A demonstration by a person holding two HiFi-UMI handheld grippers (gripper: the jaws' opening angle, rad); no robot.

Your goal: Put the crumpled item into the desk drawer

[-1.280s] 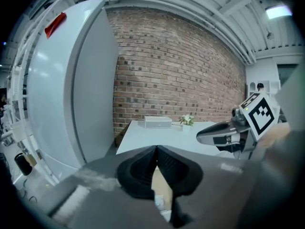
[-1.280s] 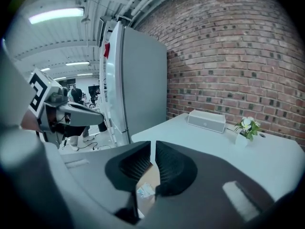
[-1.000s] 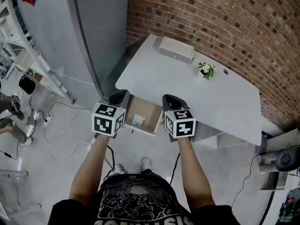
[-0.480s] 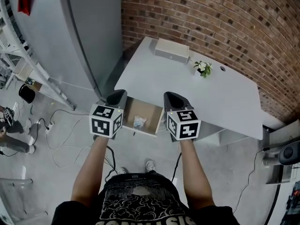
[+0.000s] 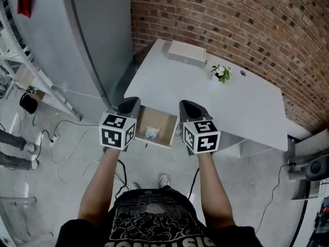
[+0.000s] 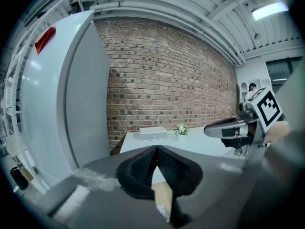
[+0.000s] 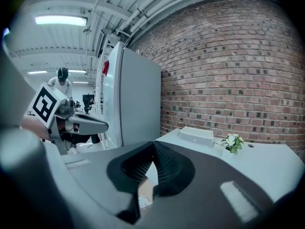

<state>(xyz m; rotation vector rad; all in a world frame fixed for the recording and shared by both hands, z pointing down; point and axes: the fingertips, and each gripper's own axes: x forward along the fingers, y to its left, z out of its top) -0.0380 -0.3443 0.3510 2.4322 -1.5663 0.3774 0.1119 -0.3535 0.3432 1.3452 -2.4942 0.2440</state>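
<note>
A small white crumpled item [image 5: 152, 133] lies inside the open desk drawer [image 5: 160, 119]; it is a rounded wad, too small to tell its long axis. The left gripper [image 5: 128, 105] and right gripper [image 5: 188, 107] flank the drawer, jaws pressed together, holding nothing.

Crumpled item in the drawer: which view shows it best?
Head view: the crumpled item lies in plain sight in the open drawer, seen from above. Both gripper views catch only a pale scrap of it below their shut jaws.

Nothing really readable here tbh. The black T-shirt with white print [image 5: 154, 224] has lettering at the bottom edge, too cut off to read.
</note>
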